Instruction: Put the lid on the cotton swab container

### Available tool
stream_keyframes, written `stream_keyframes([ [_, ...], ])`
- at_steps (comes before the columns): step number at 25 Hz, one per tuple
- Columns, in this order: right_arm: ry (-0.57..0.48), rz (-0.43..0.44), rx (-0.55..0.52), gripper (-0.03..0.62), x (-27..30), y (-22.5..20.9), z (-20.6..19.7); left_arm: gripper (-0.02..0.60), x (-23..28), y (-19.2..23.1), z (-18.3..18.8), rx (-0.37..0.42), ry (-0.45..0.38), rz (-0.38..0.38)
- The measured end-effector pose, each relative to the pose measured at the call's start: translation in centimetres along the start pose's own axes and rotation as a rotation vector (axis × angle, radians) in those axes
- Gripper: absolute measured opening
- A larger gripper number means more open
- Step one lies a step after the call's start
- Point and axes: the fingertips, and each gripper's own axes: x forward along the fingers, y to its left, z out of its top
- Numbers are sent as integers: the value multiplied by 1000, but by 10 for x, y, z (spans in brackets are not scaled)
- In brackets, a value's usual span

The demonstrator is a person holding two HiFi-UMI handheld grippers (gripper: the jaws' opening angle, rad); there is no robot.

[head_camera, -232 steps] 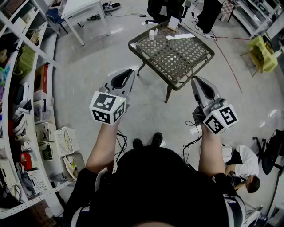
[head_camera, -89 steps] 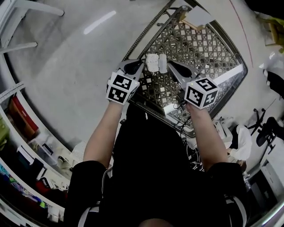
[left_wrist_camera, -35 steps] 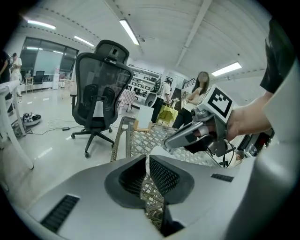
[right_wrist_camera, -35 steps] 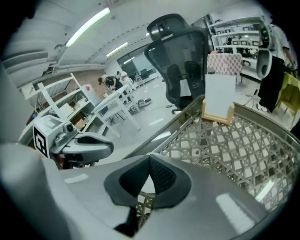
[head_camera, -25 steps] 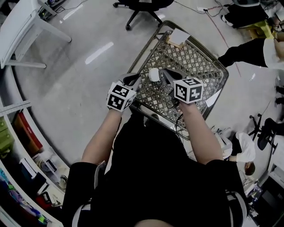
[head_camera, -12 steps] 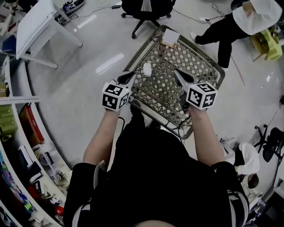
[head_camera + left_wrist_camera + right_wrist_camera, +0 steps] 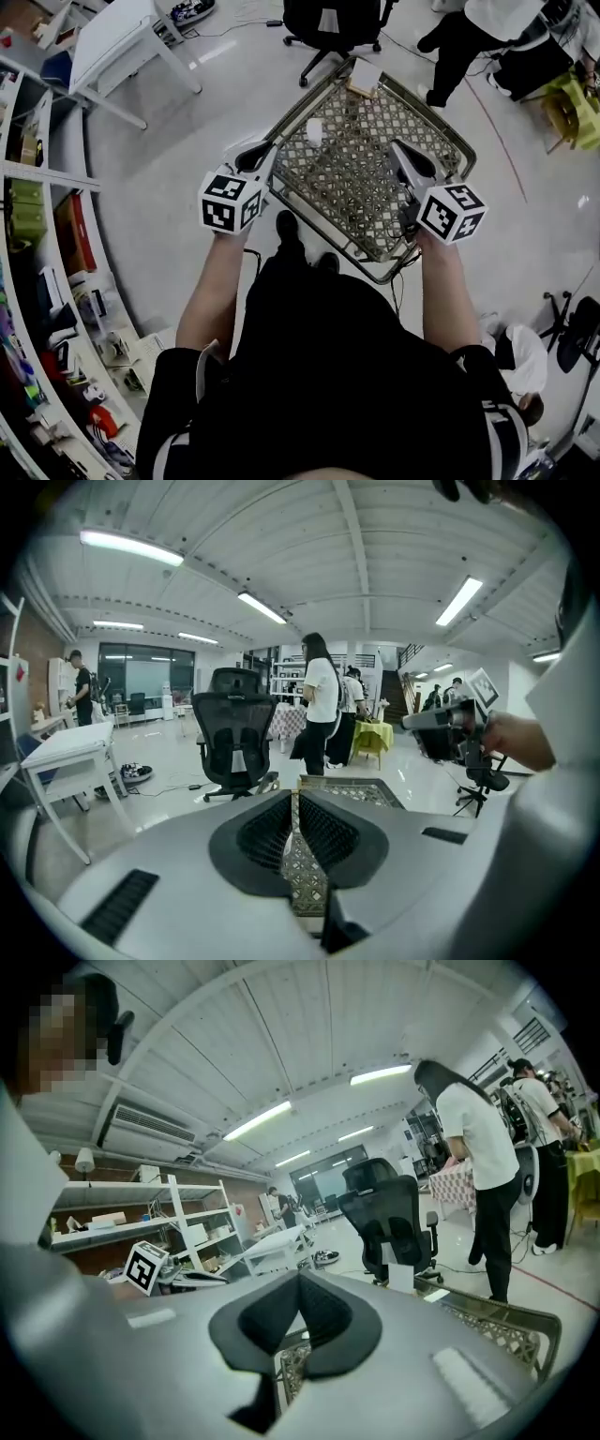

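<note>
The white cotton swab container [image 7: 313, 131] stands as one small piece on the lattice top of the metal table [image 7: 375, 202], near its left edge. I cannot tell from here how the lid sits on it. My left gripper [image 7: 270, 147] hovers just off the table's left edge, short of the container, shut on nothing. My right gripper [image 7: 394, 145] hangs over the table's right half, well to the right of the container, also shut and empty. In the left gripper view the jaws of the left gripper [image 7: 293, 794] meet at their tips, as do those of the right gripper [image 7: 300, 1277] in its own view.
A small box [image 7: 364, 75] with paper sits at the table's far end. A black office chair [image 7: 328, 23] stands beyond it, and a person [image 7: 483, 23] stands at the far right corner. A white table [image 7: 131, 37] is at the far left, shelves [image 7: 37, 244] line the left wall.
Both grippers have pulled back from the container and spread apart. The container stays alone on the table, no longer between the jaws.
</note>
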Motion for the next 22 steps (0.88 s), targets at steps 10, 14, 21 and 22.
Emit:
stream_keyframes([
  [10,-127,15,-45,10,-55,19,31,29,-66,-1,35,-11,-107,77],
  [14,-173,-8,-60,9,-61,20,50,29,-82,7,53,-14,-147,85],
  [21,-267,44,-34,9,-50,51,80,29,-111,21,70,26,-193,105],
  [22,-269,47,-45,9,-48,55,82,29,-113,25,71,27,-199,110],
])
